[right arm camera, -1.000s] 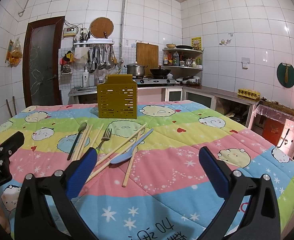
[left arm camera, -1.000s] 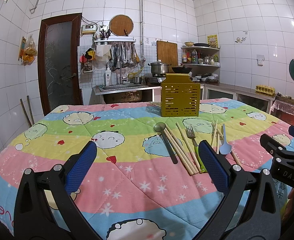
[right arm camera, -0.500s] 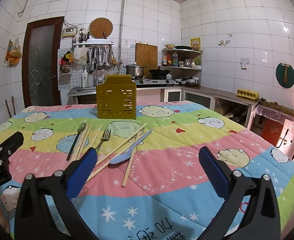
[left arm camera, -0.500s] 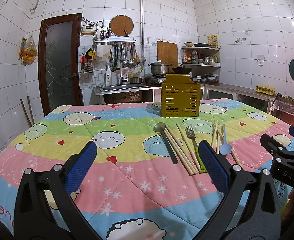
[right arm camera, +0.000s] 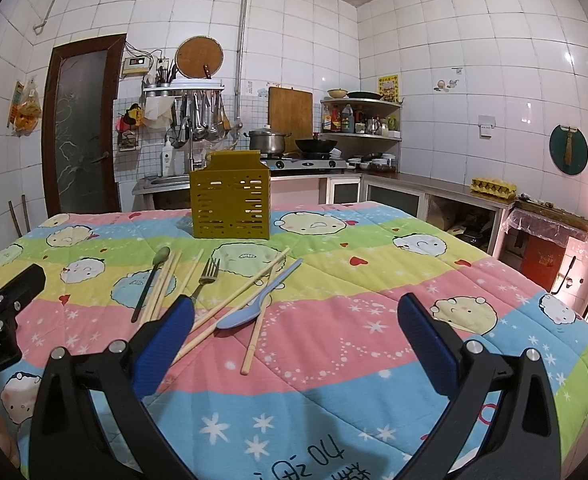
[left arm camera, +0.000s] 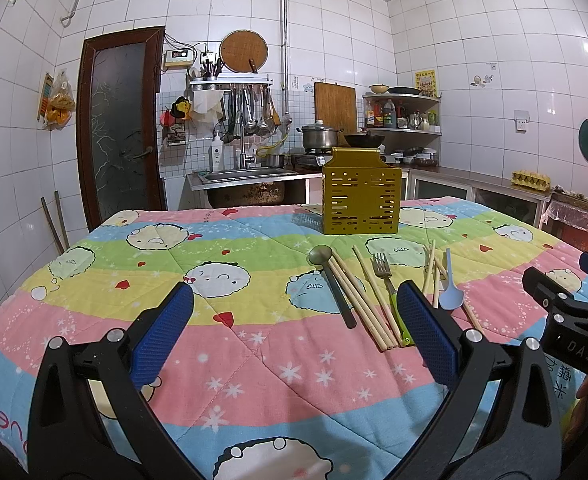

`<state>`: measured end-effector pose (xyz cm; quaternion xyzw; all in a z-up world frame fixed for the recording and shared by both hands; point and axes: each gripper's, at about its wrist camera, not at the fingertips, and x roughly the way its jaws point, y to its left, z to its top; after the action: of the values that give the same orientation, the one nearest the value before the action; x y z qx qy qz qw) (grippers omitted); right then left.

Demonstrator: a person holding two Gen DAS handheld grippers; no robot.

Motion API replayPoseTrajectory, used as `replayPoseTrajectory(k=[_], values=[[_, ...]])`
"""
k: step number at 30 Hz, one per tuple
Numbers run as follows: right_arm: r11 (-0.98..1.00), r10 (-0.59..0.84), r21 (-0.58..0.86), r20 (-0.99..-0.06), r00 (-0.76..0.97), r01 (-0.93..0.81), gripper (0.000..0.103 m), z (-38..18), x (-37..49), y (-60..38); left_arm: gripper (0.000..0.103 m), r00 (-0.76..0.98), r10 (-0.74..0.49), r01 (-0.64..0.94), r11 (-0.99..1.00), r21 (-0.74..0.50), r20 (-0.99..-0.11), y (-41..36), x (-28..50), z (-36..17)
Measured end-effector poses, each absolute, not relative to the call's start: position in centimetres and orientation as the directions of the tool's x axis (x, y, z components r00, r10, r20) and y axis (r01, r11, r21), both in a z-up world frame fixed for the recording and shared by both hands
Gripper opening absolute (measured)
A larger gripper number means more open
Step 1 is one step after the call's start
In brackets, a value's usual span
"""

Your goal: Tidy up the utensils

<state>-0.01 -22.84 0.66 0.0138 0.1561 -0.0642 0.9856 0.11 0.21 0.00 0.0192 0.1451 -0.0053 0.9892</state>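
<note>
A yellow slotted utensil holder (left arm camera: 360,196) (right arm camera: 230,196) stands upright at the far side of the table. In front of it lie a dark-handled spoon (left arm camera: 331,280) (right arm camera: 150,280), several wooden chopsticks (left arm camera: 359,300) (right arm camera: 238,300), a fork with a green handle (left arm camera: 385,280) (right arm camera: 206,276) and a light blue spoon (left arm camera: 449,284) (right arm camera: 260,302). My left gripper (left arm camera: 294,336) hovers open near the table's front edge, left of the utensils. My right gripper (right arm camera: 295,338) is open too, with the utensils just beyond its left finger. Neither holds anything.
A colourful cartoon quilt (left arm camera: 230,264) (right arm camera: 373,280) covers the table. Behind it are a sink counter (left arm camera: 250,178), a stove with a pot (right arm camera: 270,142) and wok, shelves, and a brown door (left arm camera: 120,124). The other gripper shows at each view's edge.
</note>
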Motion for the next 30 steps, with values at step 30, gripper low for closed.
replayPoseTrajectory(k=[30], values=[[0.990, -0.129, 0.009, -0.295, 0.947, 0.138, 0.099, 0.77, -0.32, -22.61, 0.098, 0.956, -0.002, 0.013, 0.999, 0.034, -0.292, 0.36, 0.34, 0.13]])
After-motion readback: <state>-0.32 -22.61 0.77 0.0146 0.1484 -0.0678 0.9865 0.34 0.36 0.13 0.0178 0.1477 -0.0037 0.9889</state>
